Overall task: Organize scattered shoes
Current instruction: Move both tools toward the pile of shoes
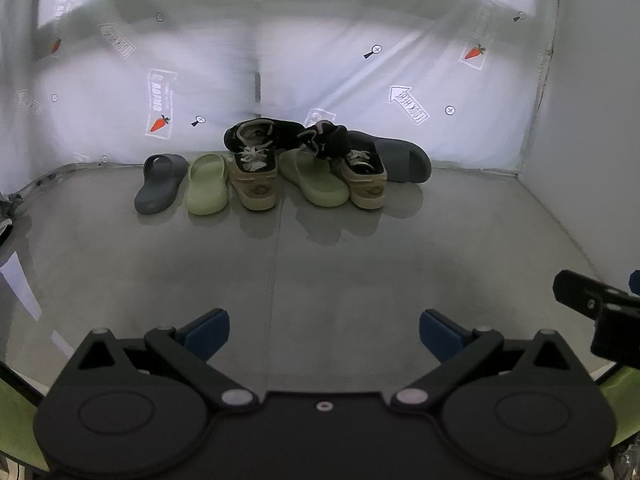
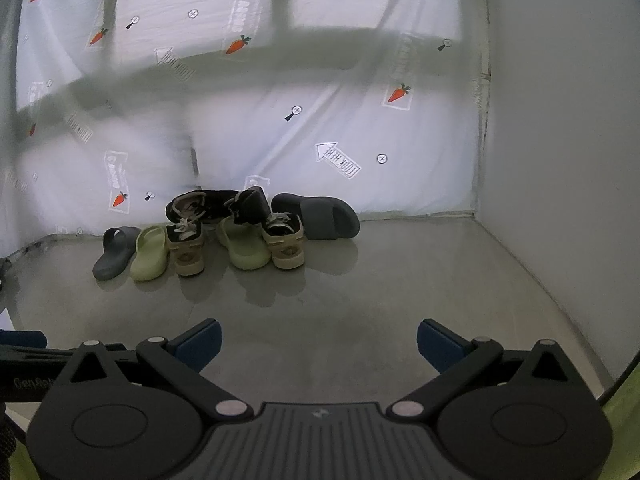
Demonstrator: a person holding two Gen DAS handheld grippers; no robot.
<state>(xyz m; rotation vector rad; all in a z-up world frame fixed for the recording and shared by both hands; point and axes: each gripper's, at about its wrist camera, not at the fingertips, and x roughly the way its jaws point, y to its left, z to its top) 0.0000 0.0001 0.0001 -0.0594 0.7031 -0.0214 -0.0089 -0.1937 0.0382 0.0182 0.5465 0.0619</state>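
While both sets of fingers hang spread and holding nothing low over the grey floor, the shoes sit well ahead of them in a loose cluster against the printed white sheet at the back. The left gripper and the right gripper are each released, jaws wide apart, with bare floor between them and the pile. Ahead and to the left of the left gripper's fingers, a grey slide, a green slide and a tan sneaker stand side by side, toes toward us, in something like a row. Ahead and to the right it is messier: the second green slide lies angled, the second tan sneaker stands just beside it, and the second grey slide sits behind, turned sideways and far from its mate. Two dark shoes are heaped on top of the others, one leaning on the left sneaker and one draped over the right-hand group. To my eye the job is partway at best: no pair stands together, and the stacked dark shoes, the skewed green slide and the sideways grey one all want sorting before this reads as tidy.
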